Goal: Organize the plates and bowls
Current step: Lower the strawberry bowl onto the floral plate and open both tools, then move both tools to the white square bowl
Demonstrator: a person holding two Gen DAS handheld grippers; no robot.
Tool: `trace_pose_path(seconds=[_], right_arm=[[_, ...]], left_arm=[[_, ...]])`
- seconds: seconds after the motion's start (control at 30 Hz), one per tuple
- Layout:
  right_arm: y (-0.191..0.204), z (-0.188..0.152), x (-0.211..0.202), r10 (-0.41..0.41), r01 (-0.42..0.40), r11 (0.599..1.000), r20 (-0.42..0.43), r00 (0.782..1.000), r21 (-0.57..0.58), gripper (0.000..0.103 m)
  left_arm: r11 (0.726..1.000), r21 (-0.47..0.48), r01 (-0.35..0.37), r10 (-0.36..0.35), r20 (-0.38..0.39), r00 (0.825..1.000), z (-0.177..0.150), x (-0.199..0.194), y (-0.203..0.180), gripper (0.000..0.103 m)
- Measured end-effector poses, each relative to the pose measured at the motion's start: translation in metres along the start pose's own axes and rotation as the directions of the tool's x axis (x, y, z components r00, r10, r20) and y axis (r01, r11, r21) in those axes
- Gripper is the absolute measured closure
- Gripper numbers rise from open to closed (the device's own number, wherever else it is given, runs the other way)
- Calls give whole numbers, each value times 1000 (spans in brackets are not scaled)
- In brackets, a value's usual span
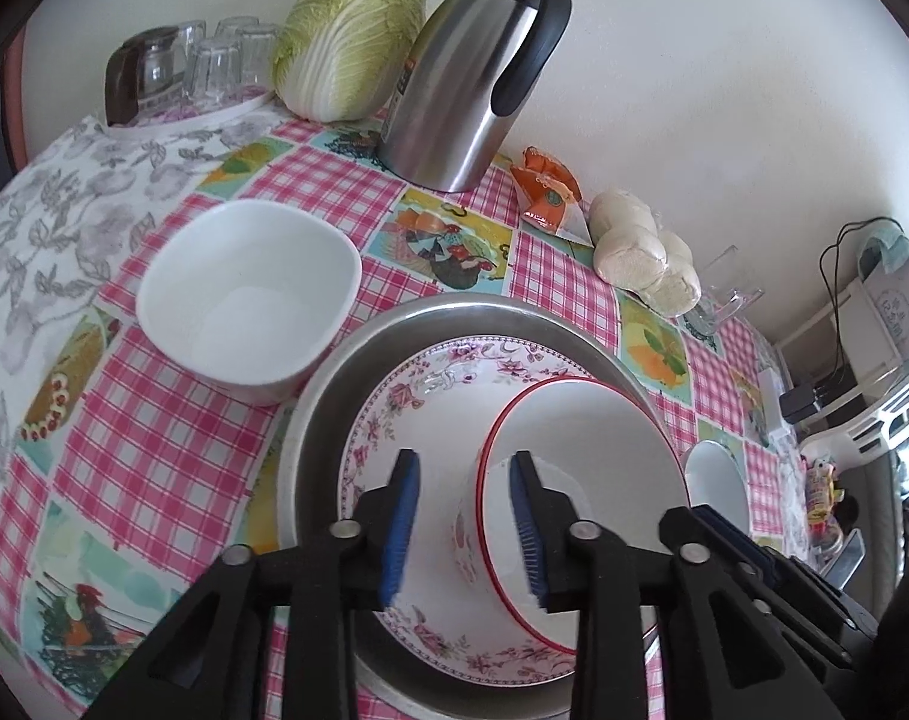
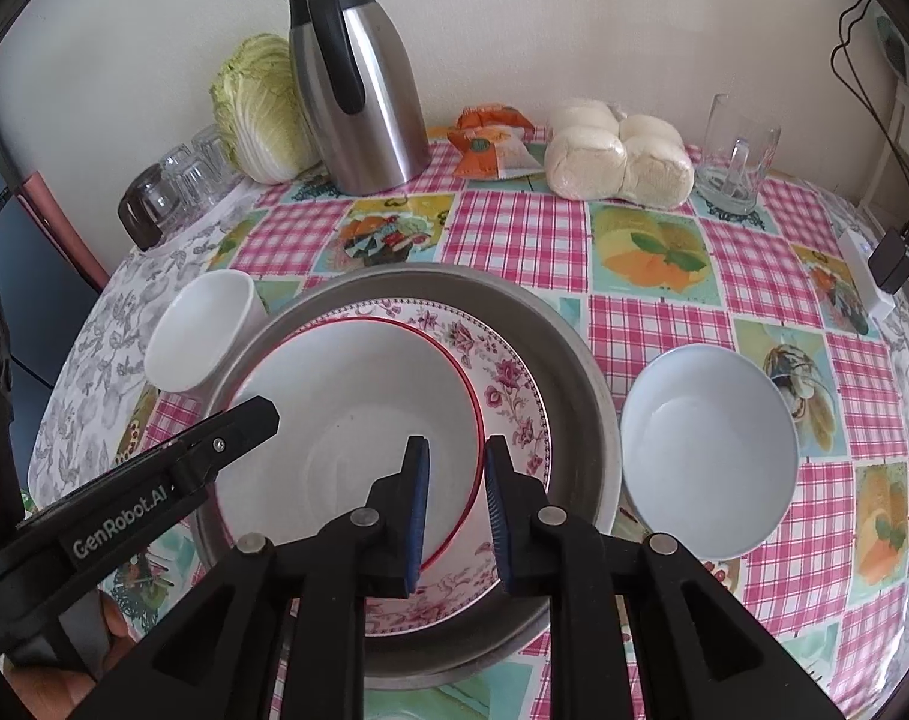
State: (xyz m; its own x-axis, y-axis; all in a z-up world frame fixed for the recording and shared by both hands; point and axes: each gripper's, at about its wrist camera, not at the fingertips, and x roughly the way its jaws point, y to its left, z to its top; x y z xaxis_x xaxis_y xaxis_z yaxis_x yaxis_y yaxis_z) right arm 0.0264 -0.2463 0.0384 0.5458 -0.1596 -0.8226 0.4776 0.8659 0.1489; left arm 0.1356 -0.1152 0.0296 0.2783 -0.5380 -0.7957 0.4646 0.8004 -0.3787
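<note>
Both my wrist cameras look forward and down past my jaws, close over the desk [image 1: 154, 420]. Both views share the metal tray [image 1: 328, 396], steel jug [image 2: 364, 90] and back wall.

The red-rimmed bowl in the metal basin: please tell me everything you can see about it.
The red-rimmed bowl is white, looks ceramic, with a thin red line on its rim and pink flowers on its outer wall. It is empty and sits upright on the floral plate, which lies in the metal basin. The right gripper has its jaws either side of the near rim; whether they touch it is unclear.
</note>
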Motion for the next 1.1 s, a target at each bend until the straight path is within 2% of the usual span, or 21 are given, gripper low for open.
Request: trace_pose_path(seconds=[0.13, 0.2, 0.33, 0.4, 0.47, 0.53, 0.7, 0.8, 0.87, 0.93, 1.03, 1.1], right_arm=[[-8, -9, -14, -15, 14, 999, 42, 999, 35, 83], [-14, -15, -18, -29, 26, 998, 48, 998, 57, 82], [-28, -26, -20, -53, 49, 994, 48, 997, 96, 75], [-34, -32, -22, -53, 48, 993, 51, 997, 109, 74], [-37, -36, -23, -50, 43, 992, 56, 997, 116, 68], [-39, -39, -24, -45, 37, 992, 63, 997, 120, 50], [-37, -42, -24, -50, 43, 994, 70, 996, 102, 39], [-35, -44, -24, -41, 35, 995, 72, 997, 88, 36], [-35, -44, -25, -46, 40, 996, 73, 996, 82, 28], [-34, -45, -24, -54, 48, 996, 76, 996, 75, 16], [-33, -45, -24, -69, 65, 996, 74, 995, 67, 15], [-32, -45, -23, -78, 74, 995, 73, 994, 62, 14]], left_arm=[[999, 19, -39, 39, 16, 999, 1, -10, 2, 55], [999, 14, -47, 47, 22, 999, 3, -15, 5, 44], [992, 26, -124, 123, 23, 992, 3, -21, 8, 38], [987, 27, -161, 161, 20, 987, 4, -22, 9, 32], [980, 34, -195, 194, 7, 981, 3, -21, 10, 30], [971, 48, -236, 236, 0, 972, 2, -20, 10, 29], [948, 94, -303, 303, 6, 953, 0, -21, 6, 21], [938, 121, -324, 326, 9, 945, -1, -20, 1, 18], [931, 138, -338, 340, 13, 940, -2, -20, -1, 11], [924, 150, -352, 353, 20, 935, -2, -20, -2, 7], [919, 150, -364, 364, 30, 931, -1, -21, 1, 6], [917, 144, -372, 370, 41, 928, 0, -23, 4, 0]])
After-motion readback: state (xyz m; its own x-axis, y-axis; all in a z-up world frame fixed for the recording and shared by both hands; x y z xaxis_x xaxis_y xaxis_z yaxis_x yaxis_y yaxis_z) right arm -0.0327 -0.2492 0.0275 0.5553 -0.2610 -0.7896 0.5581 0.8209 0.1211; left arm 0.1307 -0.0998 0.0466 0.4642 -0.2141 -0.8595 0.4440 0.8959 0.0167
